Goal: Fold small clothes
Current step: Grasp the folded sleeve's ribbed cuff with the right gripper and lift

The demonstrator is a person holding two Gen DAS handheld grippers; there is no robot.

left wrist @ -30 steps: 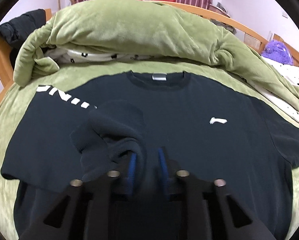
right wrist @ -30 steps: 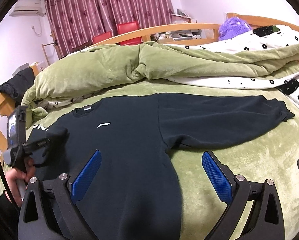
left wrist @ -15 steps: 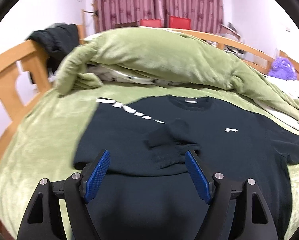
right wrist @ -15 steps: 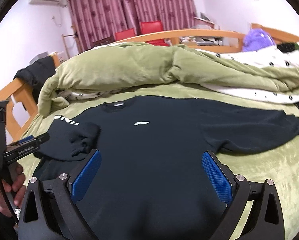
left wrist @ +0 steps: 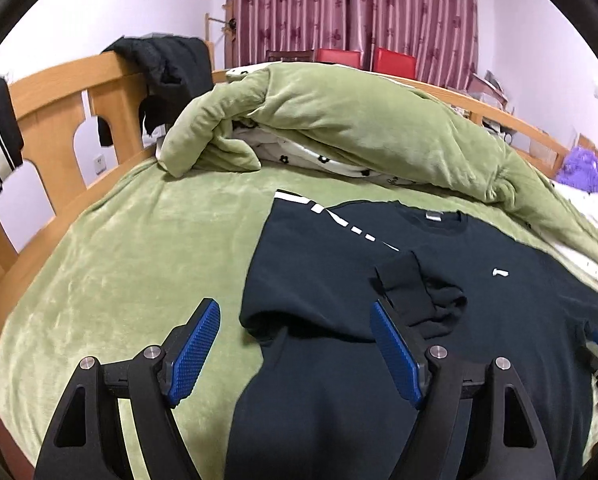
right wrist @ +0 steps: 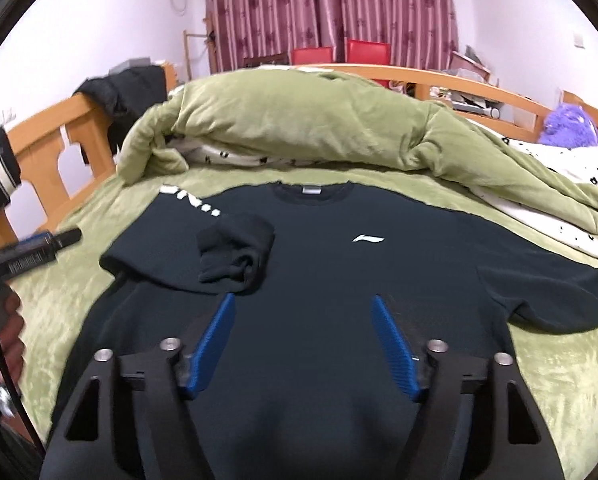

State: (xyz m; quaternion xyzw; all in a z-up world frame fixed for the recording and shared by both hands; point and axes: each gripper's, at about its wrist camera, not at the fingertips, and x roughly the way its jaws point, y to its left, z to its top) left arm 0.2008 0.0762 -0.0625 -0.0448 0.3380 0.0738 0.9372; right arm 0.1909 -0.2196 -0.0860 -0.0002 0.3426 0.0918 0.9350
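Note:
A black sweatshirt [right wrist: 339, 280] lies flat, chest up, on the green bed cover [left wrist: 139, 264]. Its one sleeve is folded across the chest, and the cuff [right wrist: 235, 256] rests there in a loose bunch. The other sleeve [right wrist: 547, 292] stretches out to the right. My left gripper [left wrist: 295, 344] is open and holds nothing, hovering over the sweatshirt's left edge, short of the cuff [left wrist: 415, 292]. A hand carries the left gripper [right wrist: 39, 248] at the edge of the right wrist view. My right gripper [right wrist: 303, 336] hovers over the lower torso; its jaws are closing with no cloth pinched between them.
A heaped green duvet [left wrist: 339, 128] with white flowered bedding under it lies behind the collar. The wooden bed frame [left wrist: 59, 120] runs along the left, with a black garment [left wrist: 167, 68] draped over it. A purple plush [right wrist: 567, 124] sits far right.
My left gripper let go of the sleeve cuff, opened wide and drew back to the left. My right gripper swung left over the torso and its jaws have narrowed.

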